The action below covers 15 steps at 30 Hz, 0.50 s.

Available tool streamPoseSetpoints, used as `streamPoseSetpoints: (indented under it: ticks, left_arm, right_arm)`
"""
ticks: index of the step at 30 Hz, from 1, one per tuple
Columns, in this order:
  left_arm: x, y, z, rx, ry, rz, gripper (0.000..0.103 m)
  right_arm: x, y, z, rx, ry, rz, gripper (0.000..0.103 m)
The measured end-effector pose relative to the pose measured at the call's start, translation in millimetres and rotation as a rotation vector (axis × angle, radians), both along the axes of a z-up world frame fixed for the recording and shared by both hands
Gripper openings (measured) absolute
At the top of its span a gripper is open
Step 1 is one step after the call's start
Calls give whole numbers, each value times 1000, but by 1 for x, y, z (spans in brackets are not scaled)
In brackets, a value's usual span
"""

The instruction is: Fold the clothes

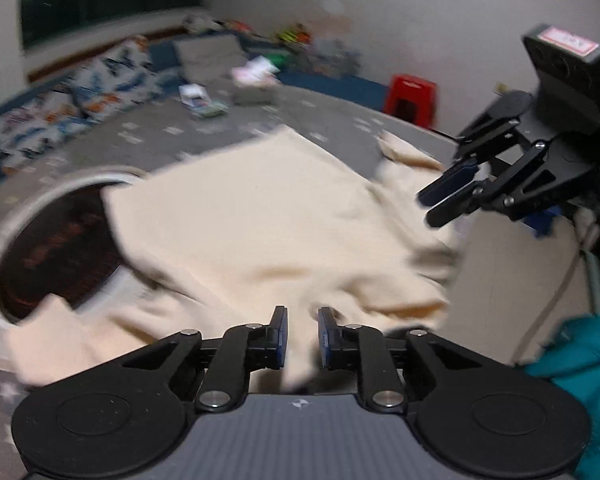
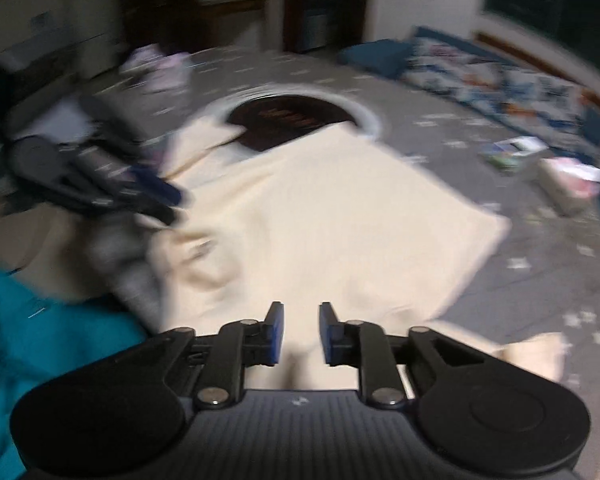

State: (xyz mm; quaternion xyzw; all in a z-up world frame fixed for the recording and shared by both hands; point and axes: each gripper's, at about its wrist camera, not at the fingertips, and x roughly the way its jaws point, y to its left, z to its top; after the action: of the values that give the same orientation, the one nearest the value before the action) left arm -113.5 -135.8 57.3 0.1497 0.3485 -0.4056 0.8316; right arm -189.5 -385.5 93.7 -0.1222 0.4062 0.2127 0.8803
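A cream garment [image 1: 252, 216] lies spread on the grey star-patterned bed cover, partly folded; it also shows in the right wrist view [image 2: 320, 216]. My left gripper [image 1: 302, 334] is low over the garment's near edge, its jaws a narrow gap apart with a strip of cream cloth between them. My right gripper [image 2: 301, 332] stands the same way at the garment's other side, cloth showing in its gap. The right gripper also shows in the left wrist view [image 1: 436, 204], its fingers nearly together. The left gripper is a blur in the right wrist view [image 2: 168, 200].
A round dark basin with a pale rim [image 1: 4, 240] sits partly under the garment, also in the right wrist view [image 2: 368, 120]. A teal sleeve [image 1: 580, 360] is at the right edge. Patterned pillows [image 1: 80, 96], small boxes [image 1: 200, 100] and a red stool [image 1: 412, 96] lie beyond.
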Motion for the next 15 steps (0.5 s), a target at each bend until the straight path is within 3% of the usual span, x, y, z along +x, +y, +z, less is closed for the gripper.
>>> streamPoseSetpoints:
  ticks: [3, 7, 14, 15]
  left_arm:
    - [24, -2, 3, 6, -23, 119, 31]
    - [58, -15, -9, 24, -11, 233, 31]
    - [110, -22, -29, 40, -1, 407, 31]
    - [117, -22, -30, 44, -2, 421, 35]
  right_arm:
    - [33, -24, -6, -15, -13, -145, 24]
    - [76, -58, -22, 25, -5, -338, 24]
    - [139, -87, -49, 94, 26, -486, 24]
    - [146, -88, -52, 91, 30, -495, 24]
